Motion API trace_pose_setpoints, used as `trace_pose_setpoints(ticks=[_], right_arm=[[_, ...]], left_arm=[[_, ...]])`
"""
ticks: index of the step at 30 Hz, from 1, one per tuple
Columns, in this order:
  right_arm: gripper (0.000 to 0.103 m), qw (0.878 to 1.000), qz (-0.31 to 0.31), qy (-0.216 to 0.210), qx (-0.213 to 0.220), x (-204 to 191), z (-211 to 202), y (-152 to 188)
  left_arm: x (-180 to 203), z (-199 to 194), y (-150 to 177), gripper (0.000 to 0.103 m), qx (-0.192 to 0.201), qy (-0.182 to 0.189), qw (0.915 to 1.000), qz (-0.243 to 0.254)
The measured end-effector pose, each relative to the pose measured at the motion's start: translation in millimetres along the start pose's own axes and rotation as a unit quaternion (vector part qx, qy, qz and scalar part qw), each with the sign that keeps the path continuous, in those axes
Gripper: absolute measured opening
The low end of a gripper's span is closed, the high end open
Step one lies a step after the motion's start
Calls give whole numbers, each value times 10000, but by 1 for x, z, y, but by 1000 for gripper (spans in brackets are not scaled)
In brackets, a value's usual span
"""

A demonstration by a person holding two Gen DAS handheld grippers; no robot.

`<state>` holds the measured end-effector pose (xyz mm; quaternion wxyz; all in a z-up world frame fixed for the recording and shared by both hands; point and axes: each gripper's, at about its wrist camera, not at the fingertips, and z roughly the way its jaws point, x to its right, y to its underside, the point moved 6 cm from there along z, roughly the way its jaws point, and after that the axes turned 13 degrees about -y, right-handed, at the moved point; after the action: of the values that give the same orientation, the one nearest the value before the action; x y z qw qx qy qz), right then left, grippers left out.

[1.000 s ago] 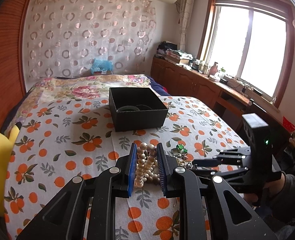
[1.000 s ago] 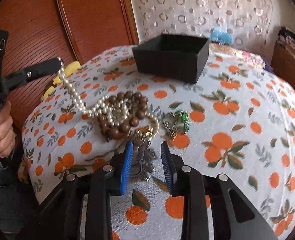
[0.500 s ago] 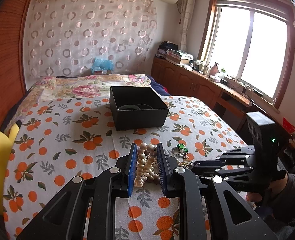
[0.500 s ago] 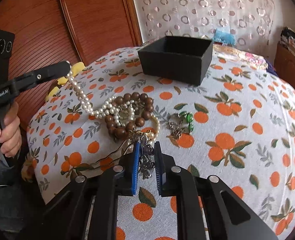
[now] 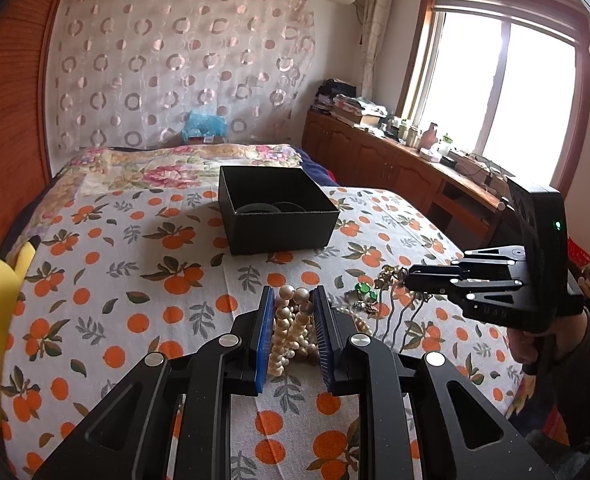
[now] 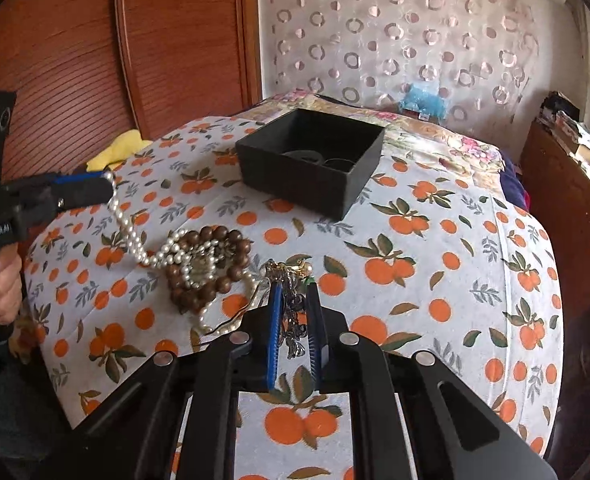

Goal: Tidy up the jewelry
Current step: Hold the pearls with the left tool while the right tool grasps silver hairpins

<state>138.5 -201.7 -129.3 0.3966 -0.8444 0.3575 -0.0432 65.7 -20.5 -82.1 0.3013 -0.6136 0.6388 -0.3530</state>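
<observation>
The left gripper is squeezed onto a string of white pearls, which hangs down to a pile of jewelry on the bed (its sheet has oranges on it). The right gripper is nearly closed on a dark metal hair comb, lifted just above the sheet. The black box sits open, farther back on the bed.

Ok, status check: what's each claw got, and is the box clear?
Left claw shut on pearl necklace, strand partly lifted. Right claw shut on metal hair comb. Necklace tail tangled in brown bead bracelet. Black box open, path clear.
</observation>
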Motion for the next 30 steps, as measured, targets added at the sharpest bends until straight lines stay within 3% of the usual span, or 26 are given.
trace_pose_setpoints(ticks=[3,7,12,15,18,23,25,26,30], right_arm=[[14,9988,296,-291,-249,5,8,11],[17,9981,296,-289,-454,1,10,25],[20,9988,179,-97,-454,5,11,27],[21,9986,241,-230,-408,6,14,25],[33,9985,207,-319,-397,3,20,22],[33,9977,95,-436,-518,-6,33,17],[29,9973,66,-445,-580,-6,38,15],[19,9971,70,-439,-617,-6,41,15],[13,9964,122,-540,-638,-3,43,12]], left_arm=[[1,0,1,18,5,-7,10000,6],[0,0,0,18,-3,-1,10000,-1],[3,1,2,18,-20,19,10000,33],[3,2,3,18,-27,14,10000,38],[3,2,2,18,-24,19,10000,27],[3,2,3,18,-27,19,10000,33],[3,2,2,18,-25,20,10000,29],[3,2,3,18,-23,18,10000,27],[3,2,2,18,-27,16,10000,26]])
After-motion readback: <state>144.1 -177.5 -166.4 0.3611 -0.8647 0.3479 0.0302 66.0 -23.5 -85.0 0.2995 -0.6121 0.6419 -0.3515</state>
